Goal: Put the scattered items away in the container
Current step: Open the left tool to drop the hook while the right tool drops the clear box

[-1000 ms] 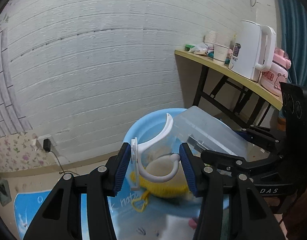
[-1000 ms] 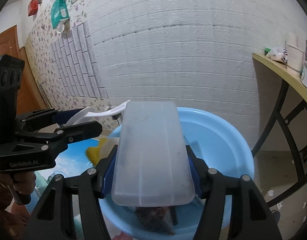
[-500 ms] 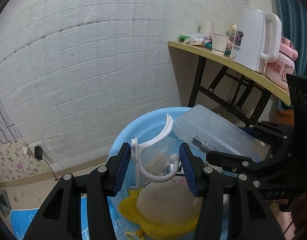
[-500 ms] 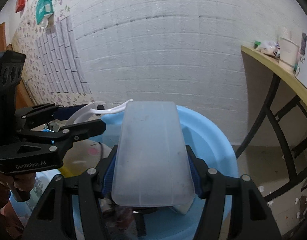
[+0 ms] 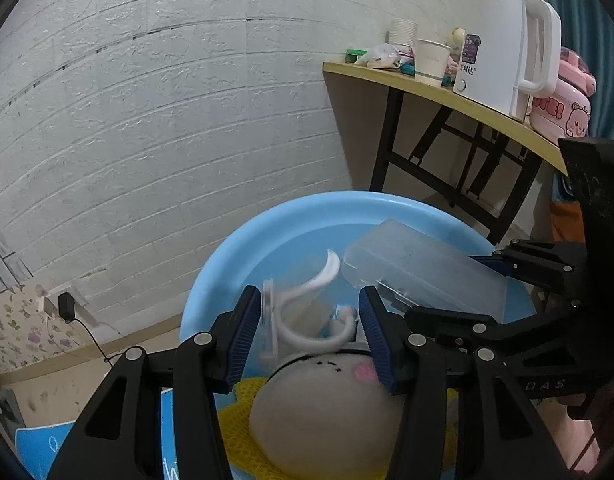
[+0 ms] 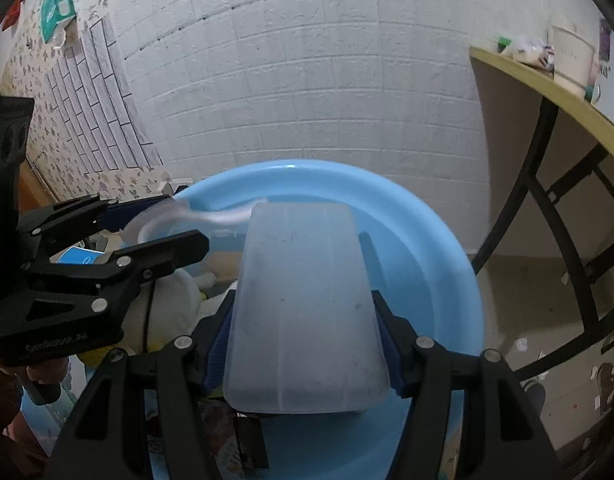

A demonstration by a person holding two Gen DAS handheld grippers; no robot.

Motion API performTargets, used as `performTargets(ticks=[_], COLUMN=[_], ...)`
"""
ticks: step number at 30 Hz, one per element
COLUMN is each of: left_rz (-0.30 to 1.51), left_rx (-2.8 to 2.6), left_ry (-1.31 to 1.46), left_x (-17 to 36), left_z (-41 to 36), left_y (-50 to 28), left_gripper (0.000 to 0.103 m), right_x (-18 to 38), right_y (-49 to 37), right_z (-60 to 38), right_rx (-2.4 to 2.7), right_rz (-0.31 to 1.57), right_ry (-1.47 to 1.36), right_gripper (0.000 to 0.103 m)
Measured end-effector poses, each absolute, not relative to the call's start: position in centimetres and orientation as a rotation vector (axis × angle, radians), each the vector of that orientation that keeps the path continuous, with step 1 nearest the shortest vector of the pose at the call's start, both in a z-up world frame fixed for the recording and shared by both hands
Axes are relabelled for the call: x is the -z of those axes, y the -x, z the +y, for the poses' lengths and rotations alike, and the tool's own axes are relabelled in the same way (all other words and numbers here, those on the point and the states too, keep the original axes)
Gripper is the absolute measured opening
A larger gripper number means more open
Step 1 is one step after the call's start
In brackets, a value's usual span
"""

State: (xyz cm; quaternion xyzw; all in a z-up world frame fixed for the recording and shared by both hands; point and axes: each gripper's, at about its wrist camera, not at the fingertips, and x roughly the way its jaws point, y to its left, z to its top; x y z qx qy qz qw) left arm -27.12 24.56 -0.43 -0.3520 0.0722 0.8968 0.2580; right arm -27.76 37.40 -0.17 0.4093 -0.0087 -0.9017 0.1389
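A blue basin was seen on the floor beneath both tools. Above its centre, a translucent plastic box was clamped by the right tool. Over its left side, a white hook, blurred, lay between the opening jaws of the left tool. A plush toy rested inside the basin.

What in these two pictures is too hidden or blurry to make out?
- White hook, left wrist view: motion-blurred, so its contact with the pads is unclear.
- Blue basin contents, right wrist view: covered by the clear plastic box.
- Plush toy, left wrist view: cut off by the bottom edge.
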Motion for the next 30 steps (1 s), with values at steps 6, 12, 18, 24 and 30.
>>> performTargets(ticks=[6,12,18,24,30], left_rz=[0.192,0.196,0.195,0.201,0.175], left_rx=[-2.44,-2.466,-2.504,-2.545,-2.578], left_ry=[0.949,0.941,0.935,0.953,0.95], left_x=[0.2,-0.3,-1.5,-2.9,-4.3], left_z=[24.3,23.8,23.1,22.3,21.4], left_y=[26.8,26.1,24.9,23.3,21.5], left_gripper=[0.055,0.055,0.056,0.06,0.063], right_x=[0.5,0.1,-0.3,-0.3,-0.9], right_y=[27.5,27.3,26.8,26.0,25.0], right_z=[37.8,37.9,37.8,38.4,38.7], right_rx=[2.6,2.623,2.653,2.676,2.701], right_rz=[-0.08,-0.081,-0.083,-0.129,-0.15], right_ry=[-1.212,-1.239,-1.266,-1.303,-1.31], right_gripper=[0.062,0.062,0.062,0.062,0.064])
